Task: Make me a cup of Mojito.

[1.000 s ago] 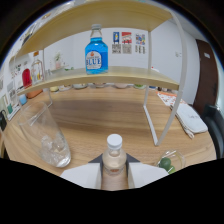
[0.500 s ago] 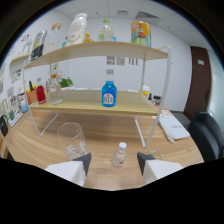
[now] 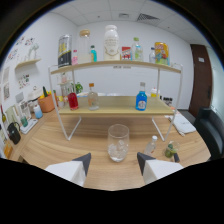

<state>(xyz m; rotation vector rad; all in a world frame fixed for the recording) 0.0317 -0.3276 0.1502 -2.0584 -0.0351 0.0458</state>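
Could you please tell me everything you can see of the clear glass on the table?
The glass is a clear, straight-sided tumbler standing upright on the wooden table, in front of the shelf rack. Pale lumps, probably ice, lie at its bottom. It stands just ahead of the open gripper, in line with the gap; neither finger touches it.

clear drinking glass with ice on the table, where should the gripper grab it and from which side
Probably the mid-wall of the clear drinking glass, approached straight ahead and level from the near side. It stands upright on the wooden table, just beyond the open gripper, with its straight round sides free. The small clear bottle stands apart to one side.
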